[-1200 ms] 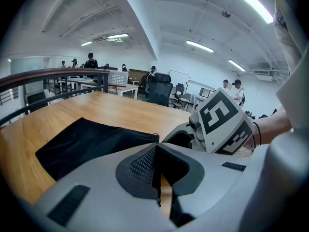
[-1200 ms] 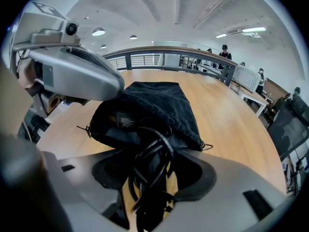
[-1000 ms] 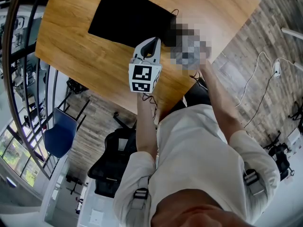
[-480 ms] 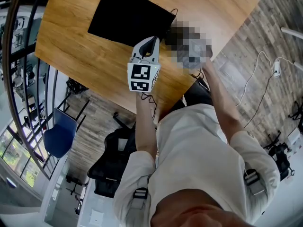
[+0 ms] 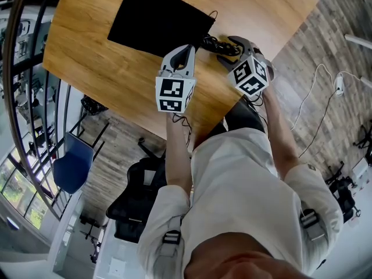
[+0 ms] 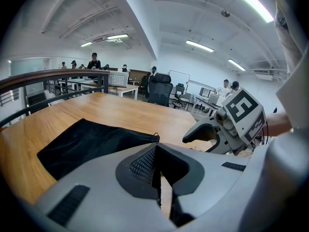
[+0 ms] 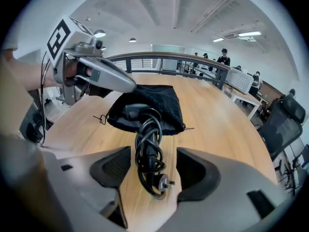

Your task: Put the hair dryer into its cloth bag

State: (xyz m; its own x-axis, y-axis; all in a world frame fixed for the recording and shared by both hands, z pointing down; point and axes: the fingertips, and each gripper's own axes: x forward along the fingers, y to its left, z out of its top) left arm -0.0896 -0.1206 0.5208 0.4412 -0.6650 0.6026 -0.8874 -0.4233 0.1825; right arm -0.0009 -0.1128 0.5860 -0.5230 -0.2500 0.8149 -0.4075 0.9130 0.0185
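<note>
The black cloth bag (image 5: 157,19) lies flat on the wooden table (image 5: 99,63). Its mouth (image 7: 145,122) faces me, and the hair dryer's body (image 7: 131,111) sits just inside it. The coiled cord (image 7: 148,153) and plug (image 7: 165,182) trail out onto the wood. My left gripper (image 5: 187,51) is shut, pinching the upper lip of the bag's mouth (image 6: 153,138). My right gripper (image 7: 153,166) has just been opening. Its jaws stand wide on either side of the cord without touching it. In the head view the right gripper (image 5: 233,46) is just behind the cord (image 5: 220,44).
The near table edge (image 5: 203,127) runs right under my hands. A black office chair (image 5: 136,202) and a blue chair (image 5: 72,167) stand on the floor below. A railing (image 7: 164,57) borders the far side. A white cable (image 5: 314,92) lies on the floor at right.
My right gripper has drawn back from the bag towards me and the table edge, leaving the cord lying on the wood. The left gripper and the bag have not moved.
</note>
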